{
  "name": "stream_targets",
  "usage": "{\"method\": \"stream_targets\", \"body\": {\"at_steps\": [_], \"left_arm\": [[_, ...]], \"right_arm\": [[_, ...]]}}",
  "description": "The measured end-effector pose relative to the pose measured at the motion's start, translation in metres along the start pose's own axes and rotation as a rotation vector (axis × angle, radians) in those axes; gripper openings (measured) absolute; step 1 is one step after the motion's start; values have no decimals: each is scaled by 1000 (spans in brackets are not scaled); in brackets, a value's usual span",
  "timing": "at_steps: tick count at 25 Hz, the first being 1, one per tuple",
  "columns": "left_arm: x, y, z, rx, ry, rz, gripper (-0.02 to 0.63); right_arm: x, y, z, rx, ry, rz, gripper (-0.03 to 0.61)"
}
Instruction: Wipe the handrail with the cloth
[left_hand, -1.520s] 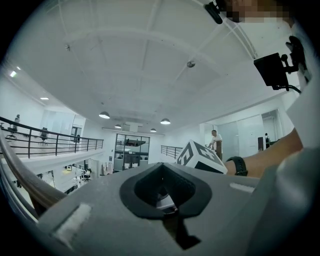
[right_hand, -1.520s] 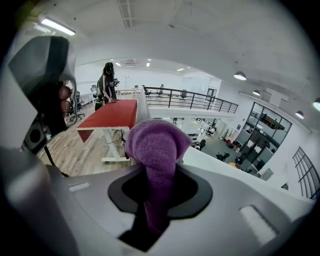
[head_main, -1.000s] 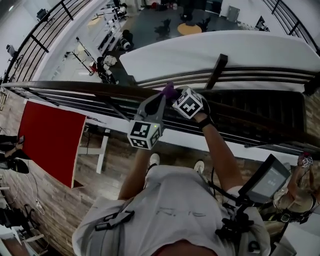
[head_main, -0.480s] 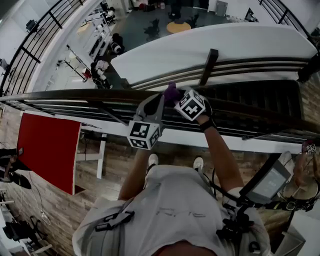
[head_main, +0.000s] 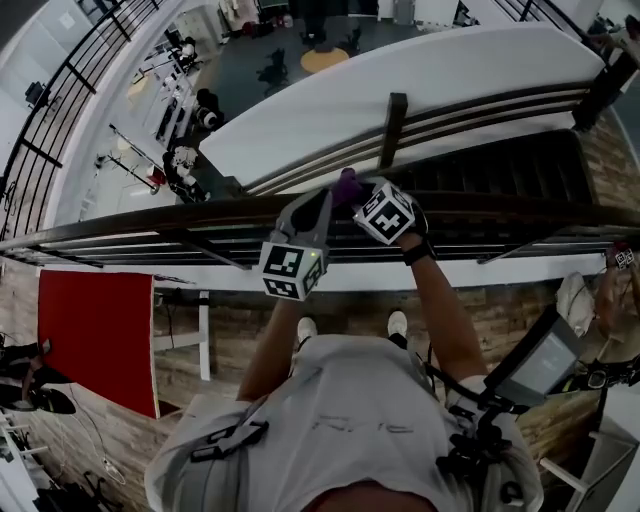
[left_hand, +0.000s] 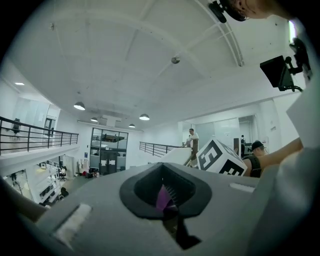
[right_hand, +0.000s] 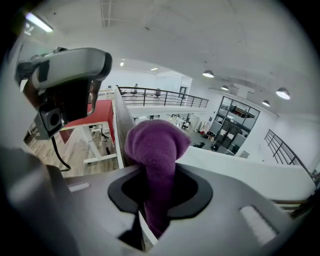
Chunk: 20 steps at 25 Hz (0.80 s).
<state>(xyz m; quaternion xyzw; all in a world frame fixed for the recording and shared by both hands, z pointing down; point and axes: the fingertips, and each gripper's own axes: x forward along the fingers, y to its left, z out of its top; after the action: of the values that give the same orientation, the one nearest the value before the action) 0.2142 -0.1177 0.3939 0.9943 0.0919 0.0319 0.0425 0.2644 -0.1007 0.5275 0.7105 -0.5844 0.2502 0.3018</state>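
The dark handrail runs across the head view in front of me. A purple cloth lies on top of it, between my two grippers. My right gripper is shut on the cloth, which bulges out past its jaws beside the rail. My left gripper meets the cloth from the left. Its jaws stand together with a sliver of purple cloth pinched at their tip. The right gripper's marker cube shows close beside it.
The rail borders a drop to a lower floor with a red panel and a white desk. A rail post stands just beyond the grippers. A person is at the right. A screen rig hangs by my right side.
Both grippers have slid to the right along the handrail with the cloth between them; the rail post and red panel have shifted left in the head view.
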Motion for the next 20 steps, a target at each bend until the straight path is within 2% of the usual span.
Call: {"method": "stream_targets", "body": {"at_steps": [7,12,20], "left_arm": [[31,-32,1,16,10,-87,2],[55,-63,-4,33,47,-171,2],[93,-109,0,54,44,-279,2]], "right_arm": [[-33,-38,-39,84,11,-75,86],[-48,-55,-59,123,13,-124,86],[-80,-90,-92,174,17,-207,86]]}}
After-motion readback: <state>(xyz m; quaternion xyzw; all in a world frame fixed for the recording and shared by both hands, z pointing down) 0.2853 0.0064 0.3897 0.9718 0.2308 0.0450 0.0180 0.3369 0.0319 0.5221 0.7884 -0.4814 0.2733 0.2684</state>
